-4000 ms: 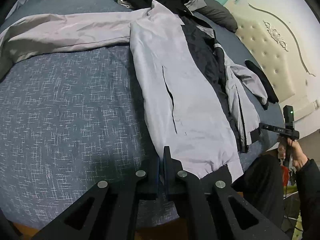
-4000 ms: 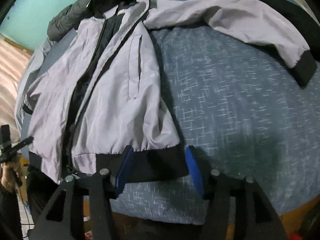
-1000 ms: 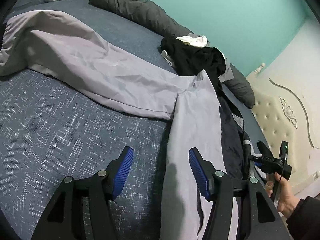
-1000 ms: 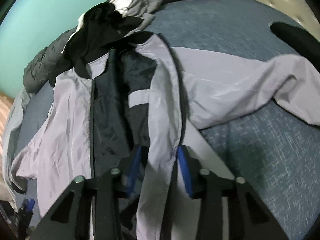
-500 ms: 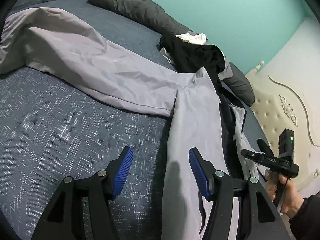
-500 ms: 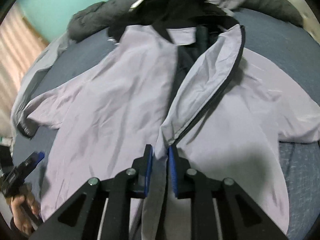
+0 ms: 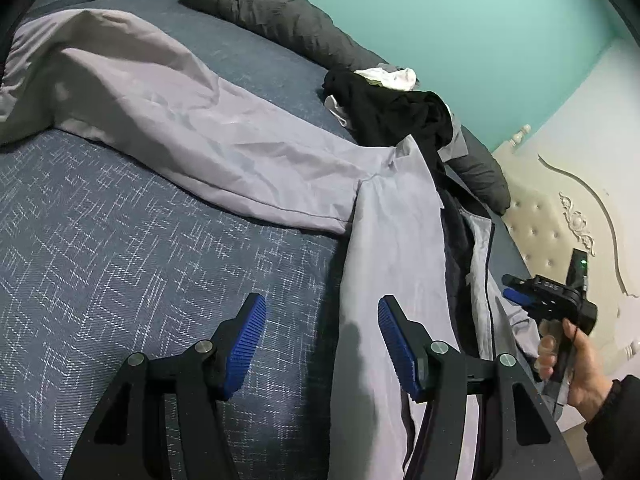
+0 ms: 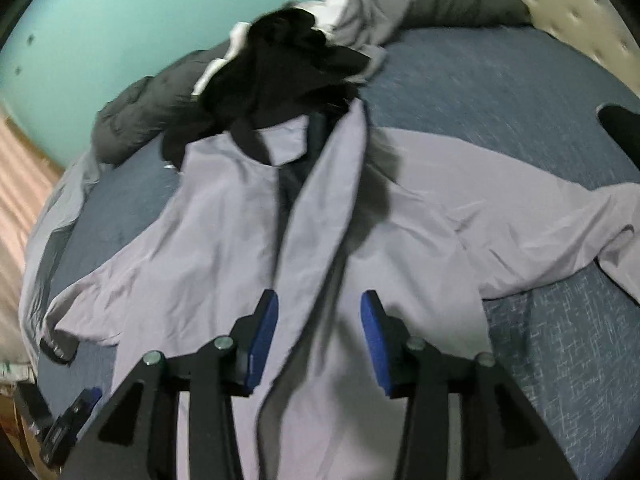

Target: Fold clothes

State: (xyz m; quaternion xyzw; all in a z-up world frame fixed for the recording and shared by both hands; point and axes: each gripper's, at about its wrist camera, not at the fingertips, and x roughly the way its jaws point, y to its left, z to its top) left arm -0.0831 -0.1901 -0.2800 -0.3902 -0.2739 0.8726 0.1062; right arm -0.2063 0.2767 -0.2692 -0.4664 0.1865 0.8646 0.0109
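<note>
Where the blue patterned bed cover (image 7: 120, 240) fills the near ground, light grey jacket (image 8: 224, 240) spread flat on the bed, front up, collar toward the teal wall (image 7: 460, 20). Zip front parted, dark lining showing down the middle; right-hand front panel folded over, its edge running between the right gripper's fingers. One sleeve (image 7: 180, 120) stretched far out across the cover in the left wrist view, the other sleeve (image 8: 540, 232) lying out toward the opposite side in the right wrist view. Heap of black and white clothes (image 8: 288, 56) just beyond the collar, touching it; dark grey rolled duvet (image 7: 272, 12) along the wall behind. Left gripper (image 7: 320, 340) with blue-padded fingers spread wide, holding nothing, poised over the jacket's side edge and the bare cover. Right gripper (image 8: 318, 336) likewise released, fingers apart above the jacket's front, no cloth pinched. Right gripper also seen from the left wrist view, held in a hand (image 7: 576, 372) with a dark sleeve cuff, beside the cream tufted headboard (image 7: 540, 232).
</note>
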